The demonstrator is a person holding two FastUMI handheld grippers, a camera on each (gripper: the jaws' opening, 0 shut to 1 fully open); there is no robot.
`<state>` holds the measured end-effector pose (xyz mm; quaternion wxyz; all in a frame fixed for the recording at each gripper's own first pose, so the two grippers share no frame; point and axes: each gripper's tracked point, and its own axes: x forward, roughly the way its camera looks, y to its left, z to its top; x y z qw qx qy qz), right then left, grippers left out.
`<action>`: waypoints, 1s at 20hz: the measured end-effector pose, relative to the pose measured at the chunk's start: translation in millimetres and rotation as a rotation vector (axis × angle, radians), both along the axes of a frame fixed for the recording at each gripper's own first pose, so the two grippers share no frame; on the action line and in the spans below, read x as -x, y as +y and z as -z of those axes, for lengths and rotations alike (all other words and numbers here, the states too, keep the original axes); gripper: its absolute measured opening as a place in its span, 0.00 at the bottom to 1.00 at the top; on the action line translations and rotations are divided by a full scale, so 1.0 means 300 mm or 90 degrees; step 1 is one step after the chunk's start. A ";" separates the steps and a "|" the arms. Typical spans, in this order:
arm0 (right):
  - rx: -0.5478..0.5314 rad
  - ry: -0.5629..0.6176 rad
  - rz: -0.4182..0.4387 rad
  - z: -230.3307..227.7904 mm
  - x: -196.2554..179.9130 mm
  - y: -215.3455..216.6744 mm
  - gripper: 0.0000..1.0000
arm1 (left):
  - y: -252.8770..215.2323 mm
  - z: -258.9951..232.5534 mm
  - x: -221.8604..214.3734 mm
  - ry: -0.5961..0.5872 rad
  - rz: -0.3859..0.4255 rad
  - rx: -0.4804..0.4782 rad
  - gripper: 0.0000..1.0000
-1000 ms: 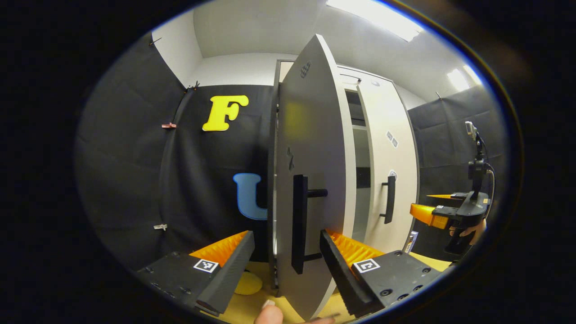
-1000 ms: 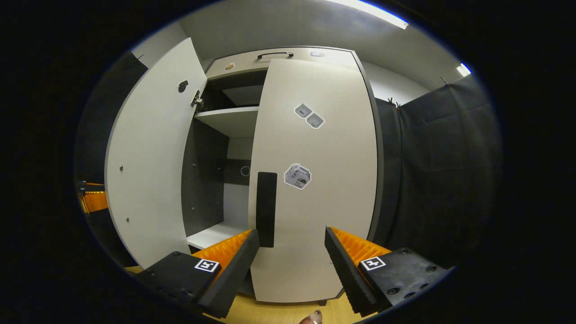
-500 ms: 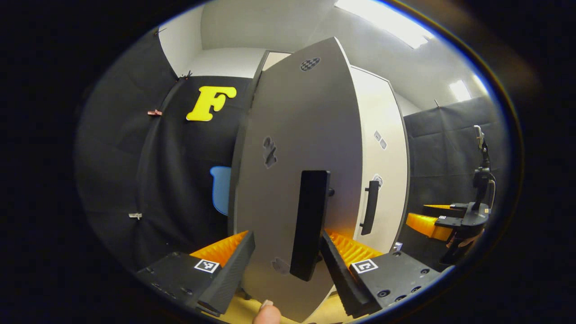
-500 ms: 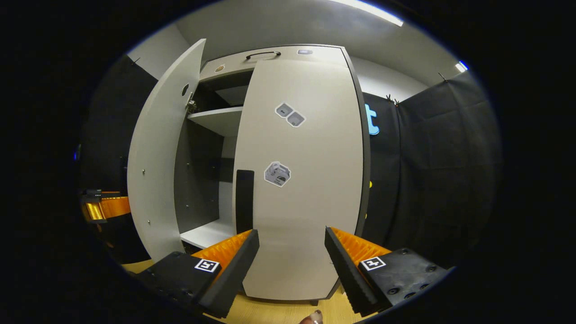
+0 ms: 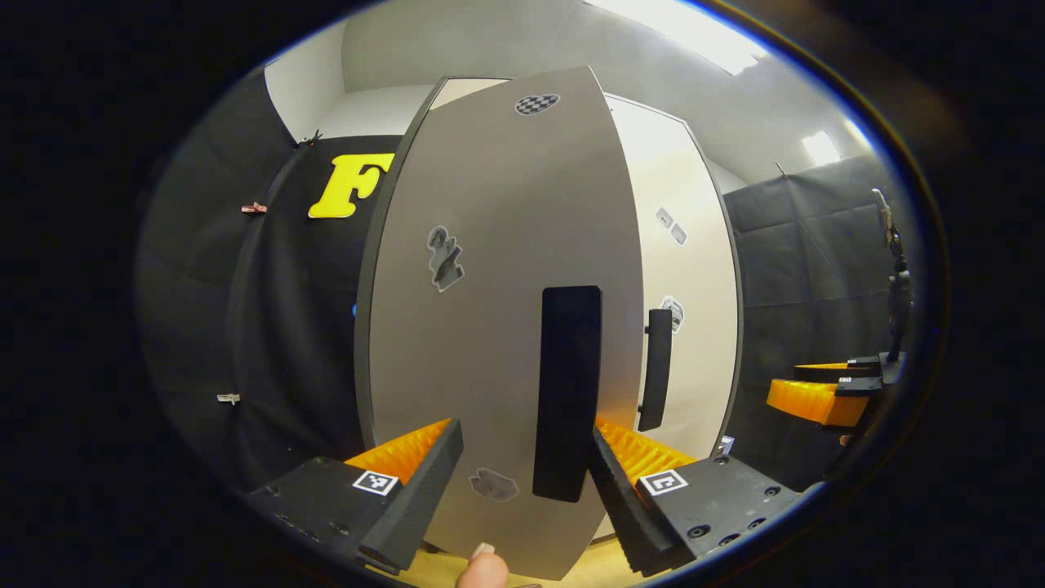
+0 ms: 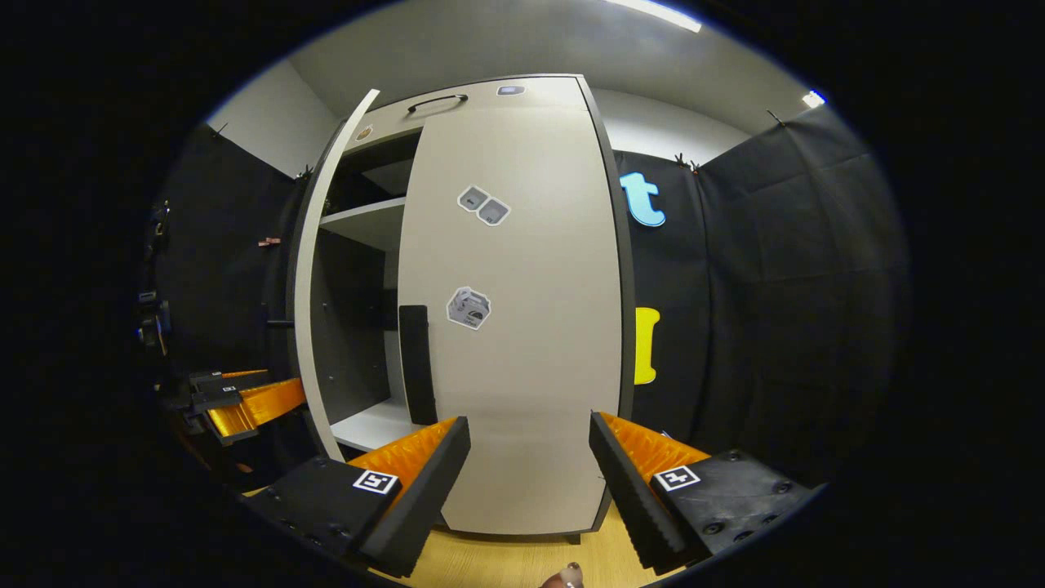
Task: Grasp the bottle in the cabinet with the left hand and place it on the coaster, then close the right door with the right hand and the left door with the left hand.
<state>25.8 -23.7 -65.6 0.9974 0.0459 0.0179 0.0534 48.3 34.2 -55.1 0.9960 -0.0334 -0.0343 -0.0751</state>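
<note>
Standing wide apart and gripping nothing, the left tongs [image 5: 522, 482] faced the outer panel of the cabinet's left door [image 5: 490, 327], with that door's dark upright handle [image 5: 567, 392] rising between the fingers and just beside the right-hand one; whether a finger touched it could not be told. Beyond it, the right door [image 5: 690, 310] lay flush against the cabinet with its own handle [image 5: 655, 367] close by, and the right tongs [image 5: 816, 400] hung off at the far right edge. In the right gripper view, the right tongs [image 6: 529, 482] were likewise spread and empty, held back from the shut right door [image 6: 522, 327] above the wooden table [image 6: 506, 559]. There the left door [image 6: 314, 269] appeared edge-on, ajar, leaving a gap onto two pale shelves [image 6: 363, 220] inside, while the left tongs [image 6: 245, 404] sat low beside it. The bottle and coaster could not be made out.
</note>
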 end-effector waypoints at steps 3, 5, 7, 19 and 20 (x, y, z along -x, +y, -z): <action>-0.001 0.005 0.000 0.003 0.016 -0.016 0.97 | -0.032 -0.007 -0.047 -0.003 -0.006 -0.007 0.92; -0.003 0.005 -0.002 0.002 0.018 -0.023 0.98 | -0.049 -0.011 -0.077 -0.007 -0.017 -0.018 0.92; -0.008 0.005 -0.005 -0.001 0.025 -0.030 0.97 | -0.065 -0.010 -0.103 -0.009 -0.030 -0.020 0.92; -0.035 0.013 -0.040 -0.003 0.044 0.009 0.96 | -0.116 -0.025 -0.153 -0.005 -0.090 -0.047 0.91; -0.033 0.010 -0.043 -0.007 0.045 0.014 0.96 | -0.106 -0.024 -0.135 -0.004 -0.091 -0.045 0.92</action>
